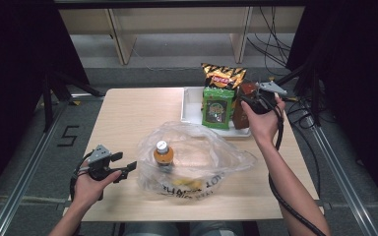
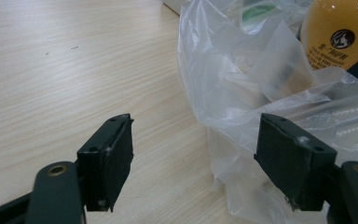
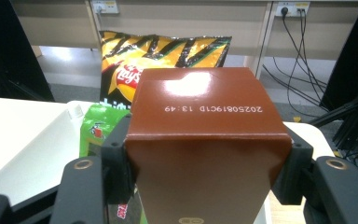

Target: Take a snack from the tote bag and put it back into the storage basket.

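A clear plastic bag lies open in the middle of the wooden table, with an orange drink bottle standing in it. My left gripper is open at the bag's left edge; in the left gripper view its jaws stand wide apart, the right one against the bag's film, the bottle beyond. My right gripper is shut on a brown carton over the white tray. Its jaws press the carton's two sides. The carton stands by the green packet.
In the tray, a yellow-black crisp bag stands behind the green packet; both also show in the right gripper view, crisp bag and green packet. Bare tabletop lies left of the tray. Cables trail on the floor at right.
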`<state>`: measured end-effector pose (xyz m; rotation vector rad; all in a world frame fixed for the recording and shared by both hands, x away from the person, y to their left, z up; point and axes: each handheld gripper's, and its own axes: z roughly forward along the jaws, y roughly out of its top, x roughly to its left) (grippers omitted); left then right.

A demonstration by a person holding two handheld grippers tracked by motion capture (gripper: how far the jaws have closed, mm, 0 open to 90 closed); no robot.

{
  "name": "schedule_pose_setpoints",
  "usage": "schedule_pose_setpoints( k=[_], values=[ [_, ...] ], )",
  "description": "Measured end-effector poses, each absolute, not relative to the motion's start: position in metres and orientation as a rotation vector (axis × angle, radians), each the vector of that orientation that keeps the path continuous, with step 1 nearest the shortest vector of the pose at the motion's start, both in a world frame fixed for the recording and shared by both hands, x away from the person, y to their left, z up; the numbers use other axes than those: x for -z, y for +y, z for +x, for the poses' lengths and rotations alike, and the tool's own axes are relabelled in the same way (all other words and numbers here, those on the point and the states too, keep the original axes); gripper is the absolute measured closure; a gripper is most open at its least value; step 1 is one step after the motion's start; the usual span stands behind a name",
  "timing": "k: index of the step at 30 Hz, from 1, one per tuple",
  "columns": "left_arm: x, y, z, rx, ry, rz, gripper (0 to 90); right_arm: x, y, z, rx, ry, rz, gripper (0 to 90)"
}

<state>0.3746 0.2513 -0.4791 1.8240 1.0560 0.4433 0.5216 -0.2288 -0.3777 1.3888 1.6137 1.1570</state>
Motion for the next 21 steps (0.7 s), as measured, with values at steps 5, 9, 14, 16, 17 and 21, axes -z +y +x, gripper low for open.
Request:
schedule_pose_setpoints(
  k=[5, 9, 14, 16, 17, 21],
  values=[
    [0.4795, 0.2508, 0.3749, -0.442, 1.054, 1.824, 26.7, 0.3793, -0.2267, 0.5219, -1.160, 1.601, 1.432, 38.8],
    [0.4797, 0.2505, 0.3749, -0.440, 1.053, 1.824, 26.7, 0.3816, -0.2288, 0.5239, -1.144, 1.610, 1.396, 38.8],
    [0.4798, 0.2502, 0.3749, -0.439, 1.053, 1.825, 26.8, 0.3822, -0.2265, 0.5238, -1.143, 1.606, 1.436, 38.8],
    [0.4798, 0.2502, 0.3749, -0.439, 1.053, 1.824, 26.8, 0.3834, -0.2264, 0.5252, -1.135, 1.604, 1.424, 38.8],
    [0.4798, 0.2503, 0.3750, -0.439, 1.053, 1.824, 26.8, 0.3839, -0.2257, 0.5255, -1.146, 1.603, 1.431, 38.8],
    [0.4801, 0.2503, 0.3751, -0.437, 1.053, 1.824, 26.8, 0.3871, -0.2252, 0.5271, -1.129, 1.598, 1.421, 38.7]
  ],
)
